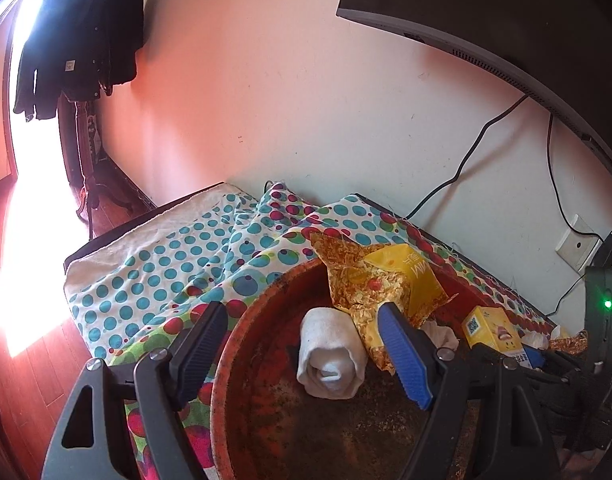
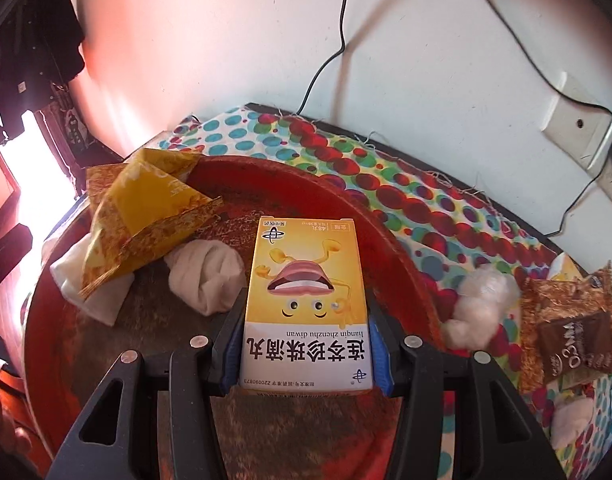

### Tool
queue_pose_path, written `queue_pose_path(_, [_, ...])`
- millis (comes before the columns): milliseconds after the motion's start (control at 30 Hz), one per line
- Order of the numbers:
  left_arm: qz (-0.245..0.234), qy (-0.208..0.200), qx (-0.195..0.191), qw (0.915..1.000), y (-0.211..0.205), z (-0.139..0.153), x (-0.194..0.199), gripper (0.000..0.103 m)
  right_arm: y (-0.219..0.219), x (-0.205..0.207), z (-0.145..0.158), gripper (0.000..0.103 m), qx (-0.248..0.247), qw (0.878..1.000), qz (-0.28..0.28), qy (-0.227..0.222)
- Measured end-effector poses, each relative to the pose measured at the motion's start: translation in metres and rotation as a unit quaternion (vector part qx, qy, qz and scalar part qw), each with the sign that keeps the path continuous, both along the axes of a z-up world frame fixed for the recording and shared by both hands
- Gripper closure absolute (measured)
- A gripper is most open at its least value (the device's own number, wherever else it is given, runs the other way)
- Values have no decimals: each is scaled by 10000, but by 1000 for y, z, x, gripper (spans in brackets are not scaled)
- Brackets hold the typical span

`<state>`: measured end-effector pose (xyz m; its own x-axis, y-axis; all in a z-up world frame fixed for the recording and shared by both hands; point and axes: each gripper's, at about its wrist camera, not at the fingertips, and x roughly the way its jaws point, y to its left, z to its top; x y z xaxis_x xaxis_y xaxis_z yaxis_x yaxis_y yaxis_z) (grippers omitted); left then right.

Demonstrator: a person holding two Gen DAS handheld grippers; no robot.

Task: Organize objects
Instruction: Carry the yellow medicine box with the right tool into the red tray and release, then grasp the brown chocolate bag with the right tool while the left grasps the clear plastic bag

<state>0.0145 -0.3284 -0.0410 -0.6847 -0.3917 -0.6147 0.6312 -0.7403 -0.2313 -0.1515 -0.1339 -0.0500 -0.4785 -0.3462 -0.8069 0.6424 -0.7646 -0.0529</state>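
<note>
A round red basin [image 1: 226, 364] [image 2: 389, 236] stands on a dotted cloth. Inside it lie a rolled white sock [image 1: 329, 360] [image 2: 210, 276], a yellow snack bag [image 1: 389, 280] [image 2: 146, 208] and a second white sock [image 2: 86, 288] under that bag. My right gripper [image 2: 306, 312] is shut on a yellow medicine box [image 2: 306, 264] [image 1: 489, 326], held over the basin's right side. My left gripper [image 1: 306, 352] is open above the rolled sock, gripping nothing. Its left finger [image 1: 202, 348] hangs outside the rim.
On the dotted cloth [image 1: 178, 264] [image 2: 445, 208] to the right of the basin lie a white fluffy wad [image 2: 481, 304], a brown snack packet [image 2: 569, 336] and another white wad [image 2: 573, 420]. Cables [image 2: 329, 60], a wall socket [image 2: 577, 132] and a monitor [image 1: 505, 20] line the wall behind.
</note>
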Motion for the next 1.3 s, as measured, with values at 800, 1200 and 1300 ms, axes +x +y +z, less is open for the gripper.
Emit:
queue_pose_path(800, [-484,-85,-293,9984,30,-2,-13,23,153,-3,22,15,-500,9901,-1304,103])
queue_pose_path(1200, [-1245,-156,-580,9904,68,-4,-27,23,220,-65,-10,13,-1125,9614,-2487,-351])
queue_pose_path(1300, [-1426,-127,-494,9885,74,-5,-30,23,224,-85,-19,12,-1289,9521,-2752,-338])
